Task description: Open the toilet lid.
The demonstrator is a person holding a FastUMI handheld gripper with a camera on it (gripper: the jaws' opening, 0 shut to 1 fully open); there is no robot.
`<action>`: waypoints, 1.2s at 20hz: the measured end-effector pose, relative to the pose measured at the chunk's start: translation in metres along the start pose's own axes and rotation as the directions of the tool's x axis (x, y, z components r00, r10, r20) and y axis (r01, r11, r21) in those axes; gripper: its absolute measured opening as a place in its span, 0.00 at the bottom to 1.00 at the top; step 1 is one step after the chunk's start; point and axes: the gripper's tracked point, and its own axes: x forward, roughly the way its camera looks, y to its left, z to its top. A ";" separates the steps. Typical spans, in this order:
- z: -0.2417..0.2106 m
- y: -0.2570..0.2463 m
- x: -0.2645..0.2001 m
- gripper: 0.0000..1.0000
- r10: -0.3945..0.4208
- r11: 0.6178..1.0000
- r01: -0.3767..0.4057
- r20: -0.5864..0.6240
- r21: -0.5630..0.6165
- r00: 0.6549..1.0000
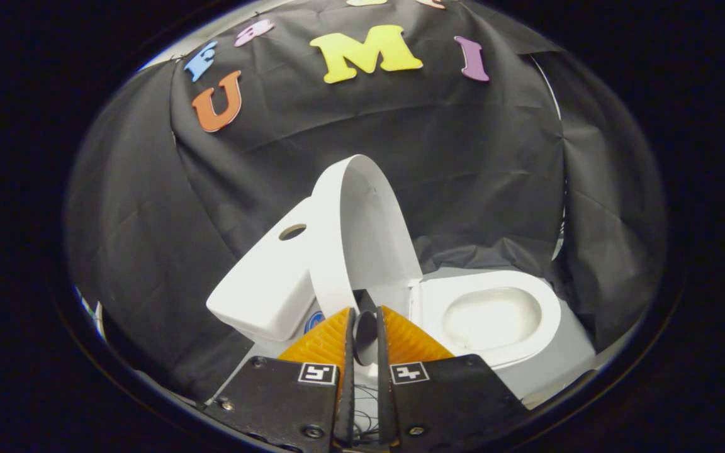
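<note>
Toilet lid [362, 233] is standing raised, close to upright, leaning back toward the white tank [265, 283] just behind it, so the task's thing is sitting open rather than lying over the bowl. The gripper [365, 314] is pointing straight at the lower edge of that lid, and its two fingers [321, 340] are standing nearly together, leaving only a narrow slit between them. A small dark rounded piece [364, 333] is showing in that slit, but whether the fingers are pressing on it, or on the lid's rim, I cannot tell, since the fingertips are covering the spot where they meet the lid. The seat and bowl [494, 314] are lying exposed just beside the fingers, on the side away from the tank, with the pale oval basin facing up. The tank is showing a round hole [292, 231] on its top face, and a bit of blue marking is peeking out beneath it, just beside one finger. The whole toilet is resting on a grey base [564, 362], and the black cloth wall [450, 157] is hanging in folds behind everything, with its creases gathering just beyond the bowl.
</note>
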 end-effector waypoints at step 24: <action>-0.024 0.028 -0.021 0.26 0.124 0.987 -0.130 -0.074 -0.093 0.990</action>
